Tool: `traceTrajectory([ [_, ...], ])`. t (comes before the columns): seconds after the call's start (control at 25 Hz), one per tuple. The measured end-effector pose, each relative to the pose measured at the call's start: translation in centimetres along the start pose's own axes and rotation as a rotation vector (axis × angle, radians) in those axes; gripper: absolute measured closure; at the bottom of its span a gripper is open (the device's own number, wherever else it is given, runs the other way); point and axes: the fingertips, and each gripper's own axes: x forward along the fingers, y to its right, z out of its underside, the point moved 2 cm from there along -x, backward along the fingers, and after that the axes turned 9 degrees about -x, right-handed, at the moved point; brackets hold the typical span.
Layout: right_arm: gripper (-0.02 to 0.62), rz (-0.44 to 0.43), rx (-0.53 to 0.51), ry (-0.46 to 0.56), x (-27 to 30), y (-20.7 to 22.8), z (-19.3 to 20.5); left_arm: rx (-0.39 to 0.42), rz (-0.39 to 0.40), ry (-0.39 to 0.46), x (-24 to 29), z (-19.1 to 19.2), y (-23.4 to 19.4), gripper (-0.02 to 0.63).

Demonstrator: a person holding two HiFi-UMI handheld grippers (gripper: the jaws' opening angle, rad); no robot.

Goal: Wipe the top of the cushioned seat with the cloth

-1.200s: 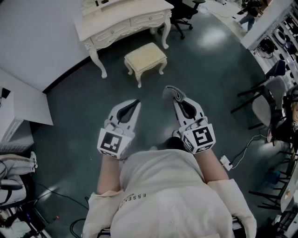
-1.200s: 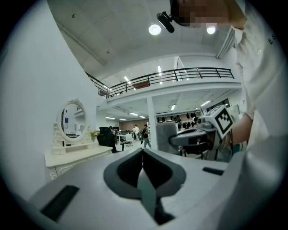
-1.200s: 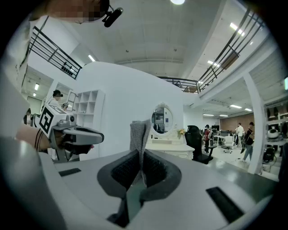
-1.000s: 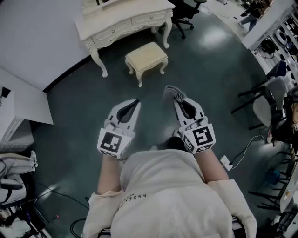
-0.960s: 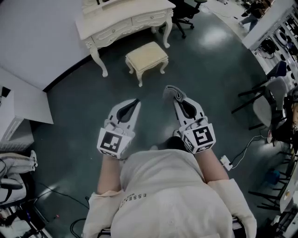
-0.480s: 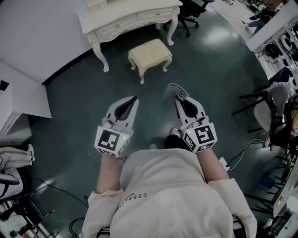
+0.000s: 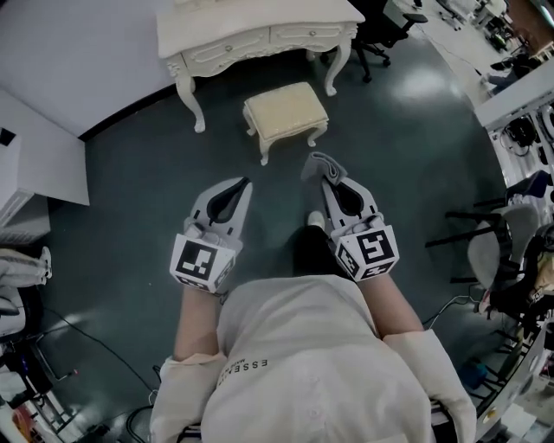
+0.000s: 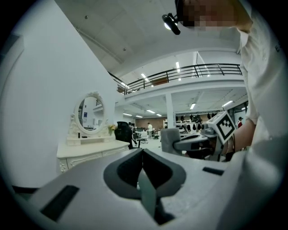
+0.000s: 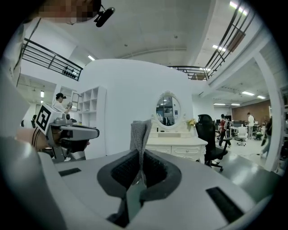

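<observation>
The cushioned seat (image 7: 286, 110) is a small cream stool with carved legs, standing on the dark floor ahead of me in the head view. My right gripper (image 7: 324, 176) is shut on a folded grey cloth (image 7: 321, 164), which sticks out past the jaw tips; the cloth (image 9: 140, 131) stands upright between the jaws in the right gripper view. My left gripper (image 7: 240, 185) is shut with nothing in it, its closed jaws (image 8: 142, 157) meeting in the left gripper view. Both grippers are held at waist height, short of the stool.
A white dressing table (image 7: 260, 33) with drawers stands behind the stool against a white wall, its oval mirror (image 9: 167, 109) showing in the right gripper view. Black office chairs (image 7: 389, 26) stand at the right. A white cabinet (image 7: 39, 156) is at the left. Cables (image 7: 86, 346) lie on the floor.
The view has shifted: the stool and dressing table now sit nearer and more central ahead of the grippers. Both grippers keep their pose, the cloth still held.
</observation>
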Motion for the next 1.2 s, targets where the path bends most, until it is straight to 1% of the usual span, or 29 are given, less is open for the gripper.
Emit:
traceTrajectory([
  [0.12,0.569,-0.056,-0.001,-0.007,3.6,4.2,0.4,-0.011,-0.064,-0.002,4.1,-0.7,-1.4,0.603],
  [0.36,0.569,-0.145,-0.055,-0.048,10.4,14.1,2.0,-0.052,-0.17,-0.007,14.8,-1.7,-4.0,0.603],
  [0.56,0.569,-0.192,-0.062,-0.067,14.9,21.4,3.8,-0.082,-0.192,-0.008,23.4,-1.6,-4.7,0.603],
  [0.68,0.569,-0.219,-0.056,-0.072,17.4,24.4,4.7,-0.096,-0.214,-0.021,27.0,-1.3,-5.4,0.603],
  [0.8,0.569,-0.246,-0.043,-0.095,19.9,26.1,5.9,-0.118,-0.237,-0.043,29.1,-0.5,-6.4,0.603],
  [0.88,0.569,-0.273,-0.034,-0.111,21.8,26.5,6.7,-0.145,-0.259,-0.077,29.9,0.4,-7.5,0.603],
  [1.0,0.569,-0.328,-0.029,-0.133,25.0,26.2,8.0,-0.158,-0.304,-0.136,30.6,2.7,-10.2,0.603],
  [1.08,0.569,-0.359,-0.027,-0.153,27.5,25.8,8.7,-0.18,-0.325,-0.135,31.4,3.4,-12.2,0.603],
  [1.2,0.569,-0.389,-0.024,-0.175,31.8,25.0,9.4,-0.214,-0.336,-0.122,32.8,4.3,-15.8,0.603],
])
